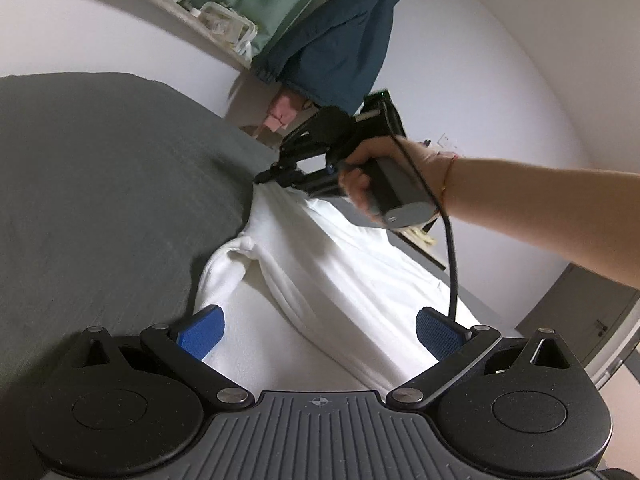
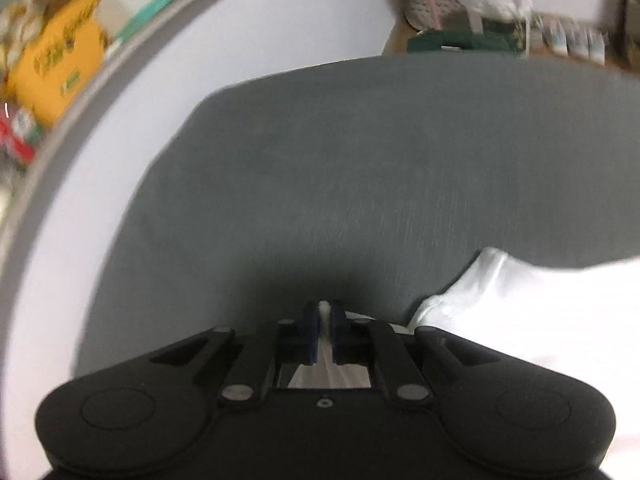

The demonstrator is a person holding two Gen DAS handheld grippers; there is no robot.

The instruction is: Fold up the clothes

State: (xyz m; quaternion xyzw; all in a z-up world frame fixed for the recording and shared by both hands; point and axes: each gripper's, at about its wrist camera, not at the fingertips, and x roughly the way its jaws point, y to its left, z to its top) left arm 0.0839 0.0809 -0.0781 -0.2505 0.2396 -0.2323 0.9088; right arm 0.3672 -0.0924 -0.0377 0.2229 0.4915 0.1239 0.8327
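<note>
White garment [image 1: 320,272] spread on grey sheet [image 1: 100,184]. Left gripper [image 1: 318,330] wide, blue pads [image 1: 202,334] apart, cloth lying below and between them, not pinched. Right gripper [image 2: 323,316] closed tight on a garment edge; the rest trails to its right.

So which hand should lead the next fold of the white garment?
Right, probably. The right gripper is already shut on an edge of the white garment, so it can draw that edge across. The left gripper is open over the cloth, gripping nothing.
</note>
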